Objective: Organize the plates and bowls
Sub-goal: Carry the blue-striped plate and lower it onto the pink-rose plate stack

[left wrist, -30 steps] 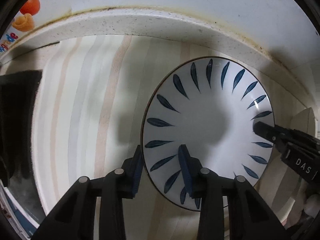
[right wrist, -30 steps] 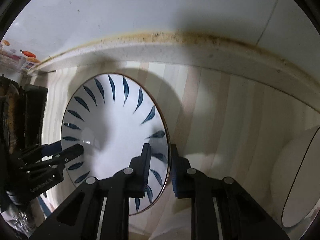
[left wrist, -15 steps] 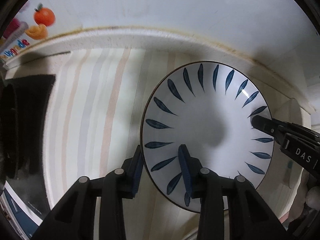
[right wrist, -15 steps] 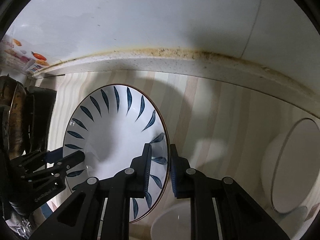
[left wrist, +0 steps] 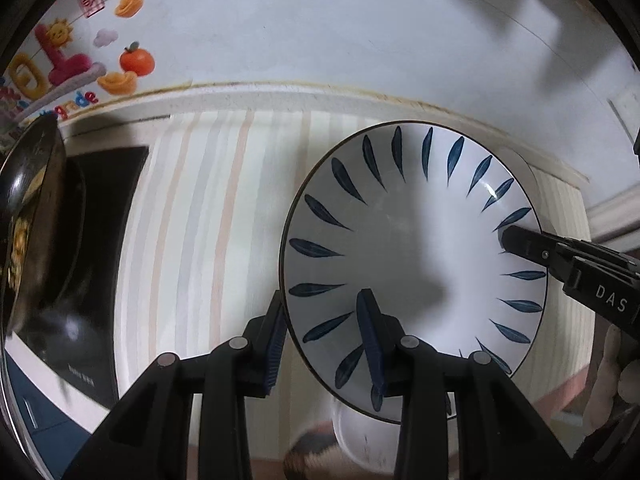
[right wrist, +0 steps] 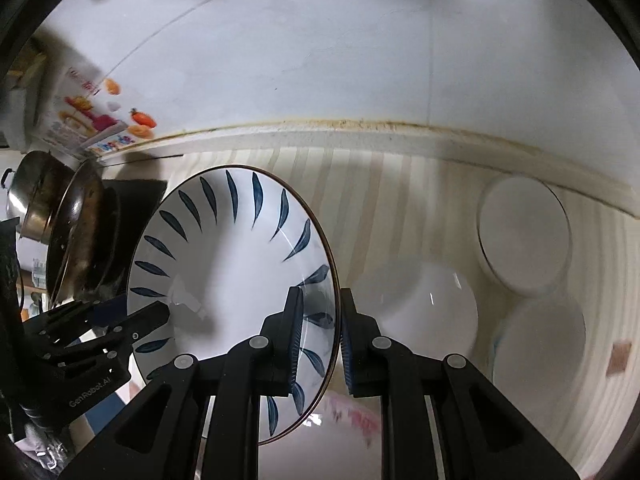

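The blue-leaf plate (left wrist: 412, 264) hung above the striped table (left wrist: 208, 216), near its back edge, with the left hand-held gripper (left wrist: 320, 336) and right hand-held gripper (right wrist: 318, 336) each clamped on opposite rims. Glazed ceramic, it looked stiff, slick and breakable, so gripping both rims seemed wise.

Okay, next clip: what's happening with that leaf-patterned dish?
A person holds the blue-leaf plate with both grippers, raised above the striped counter. The left gripper clamps one side of its rim, the right gripper the opposite side. Plain white dishes sit on the counter to the right.
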Demonstrator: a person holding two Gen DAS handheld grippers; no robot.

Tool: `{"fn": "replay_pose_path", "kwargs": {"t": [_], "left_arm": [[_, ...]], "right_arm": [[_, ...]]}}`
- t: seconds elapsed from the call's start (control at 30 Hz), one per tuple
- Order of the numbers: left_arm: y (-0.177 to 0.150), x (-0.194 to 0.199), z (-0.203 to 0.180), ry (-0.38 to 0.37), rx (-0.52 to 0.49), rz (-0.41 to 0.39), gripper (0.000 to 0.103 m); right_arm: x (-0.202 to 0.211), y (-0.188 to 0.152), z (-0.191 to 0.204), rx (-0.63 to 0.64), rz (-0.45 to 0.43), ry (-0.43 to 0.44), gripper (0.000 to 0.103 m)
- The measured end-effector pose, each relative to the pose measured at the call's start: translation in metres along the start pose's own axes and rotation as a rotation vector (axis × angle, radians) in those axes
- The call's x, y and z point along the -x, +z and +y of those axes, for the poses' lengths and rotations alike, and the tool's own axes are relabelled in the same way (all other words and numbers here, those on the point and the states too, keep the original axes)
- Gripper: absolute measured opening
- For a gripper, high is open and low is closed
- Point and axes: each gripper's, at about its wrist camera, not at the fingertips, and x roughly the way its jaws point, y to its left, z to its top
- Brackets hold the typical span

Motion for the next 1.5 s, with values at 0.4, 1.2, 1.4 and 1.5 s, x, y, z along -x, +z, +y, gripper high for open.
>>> {"fn": "replay_pose_path", "kwargs": {"t": [0.4, 1.2, 1.4, 1.5], "left_arm": [[-0.083, 0.009, -0.043, -0.008, -0.102, 0.056, 0.032], [-0.1, -0.068, -0.078, 0.06, -0.239, 0.153, 0.032], [-0.101, -0.075, -0.08, 0.072, -0.252, 0.163, 0.032], [-0.101, -0.076, -0.082, 0.072, -0.254, 0.168, 0.032]], "right_arm": [[0.039, -0.135, -0.026, -0.083, 0.01, 0.018, 0.019], [-0.024, -0.217, -0.077, -0.195, 0.105, 0.013, 0.019], [-0.032, -0.218, -0.079, -0.196, 0.123, 0.009, 0.019], [-0.035, -0.215, -0.08, -0.2, 0.131, 0.006, 0.019]]}}
